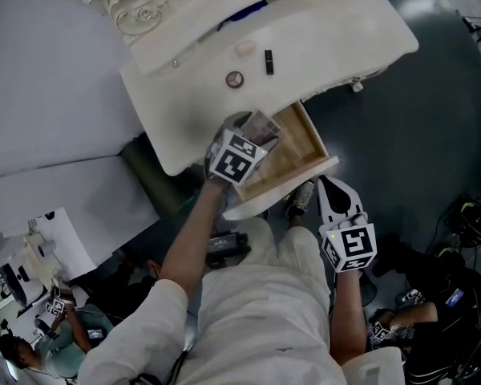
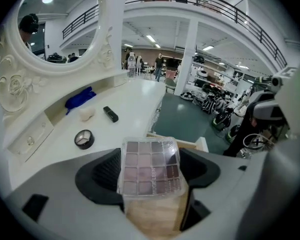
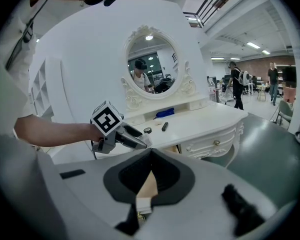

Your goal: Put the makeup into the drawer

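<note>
We see the left gripper (image 1: pixel 255 135) with jaws wide, clamped on the eyeshadow palette (image 2: pixel 150 166) above the open drawer (image 1: pixel 298 157). Round compact (image 1: pixel 235 79) and black tube (image 1: pixel 268 62) lie on the dressing table (image 1: pixel 176 119), at 11 to 12 o'clock from the palette. Right gripper (image 1: pixel 337 189) is pinched closed and empty, at 4 o'clock from the drawer.

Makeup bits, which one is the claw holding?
The square eyeshadow palette, gripped in the left claw above the open drawer. The round compact and black tube lie on the tabletop.
</note>
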The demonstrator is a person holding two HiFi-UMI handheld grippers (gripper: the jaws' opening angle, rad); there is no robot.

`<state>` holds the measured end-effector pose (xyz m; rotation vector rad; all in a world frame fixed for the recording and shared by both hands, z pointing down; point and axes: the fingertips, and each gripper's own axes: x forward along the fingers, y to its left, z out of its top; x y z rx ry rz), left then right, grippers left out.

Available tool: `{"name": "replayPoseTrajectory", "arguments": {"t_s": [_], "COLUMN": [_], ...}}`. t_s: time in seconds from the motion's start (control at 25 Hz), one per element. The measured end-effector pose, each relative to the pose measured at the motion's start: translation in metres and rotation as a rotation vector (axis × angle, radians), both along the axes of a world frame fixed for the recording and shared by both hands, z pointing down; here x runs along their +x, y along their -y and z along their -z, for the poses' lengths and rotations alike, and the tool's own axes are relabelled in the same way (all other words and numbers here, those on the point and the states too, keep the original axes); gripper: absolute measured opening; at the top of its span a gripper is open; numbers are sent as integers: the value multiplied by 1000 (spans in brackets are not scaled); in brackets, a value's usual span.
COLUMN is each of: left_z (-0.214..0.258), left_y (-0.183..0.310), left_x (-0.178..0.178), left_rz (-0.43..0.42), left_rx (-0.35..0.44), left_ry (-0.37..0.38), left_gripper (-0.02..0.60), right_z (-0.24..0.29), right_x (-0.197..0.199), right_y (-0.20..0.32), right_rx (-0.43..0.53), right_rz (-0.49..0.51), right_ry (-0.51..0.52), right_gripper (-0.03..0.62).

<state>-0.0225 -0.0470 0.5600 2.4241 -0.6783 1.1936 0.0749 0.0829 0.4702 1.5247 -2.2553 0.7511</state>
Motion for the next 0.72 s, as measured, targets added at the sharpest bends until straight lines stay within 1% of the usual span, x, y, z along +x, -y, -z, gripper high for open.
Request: {"name": "replayPoseTrajectory", "arguments": {"t_s": [0.12,0.32,0.48,0.6,0.72], "left_z": [-7,-32,-62,-91,-124], "left_y": [-15,-33,-39,-44,-50], "left_x": [23,50,63,71,71], "left_rz": [-31,-76,-94,-90,-95], "left_rx": [-18,-38,-59,-92,-112], "left_ry": [-4,-8,17,22,66], "left_gripper": [371,371,371,371,373], "right_z": [0,-6,-15,-23,-32], "right_x": [14,36,51,58,58], "right_y": [-5,-16,-23,-27,-27], "right_rx": [-1,-14,-39,-63,-83], "right_rz": [-12,-24,-20,-8,17], "right_ry": [-3,-13,-18,-19,-24], "right_gripper": [12,12,12,12,12]}}
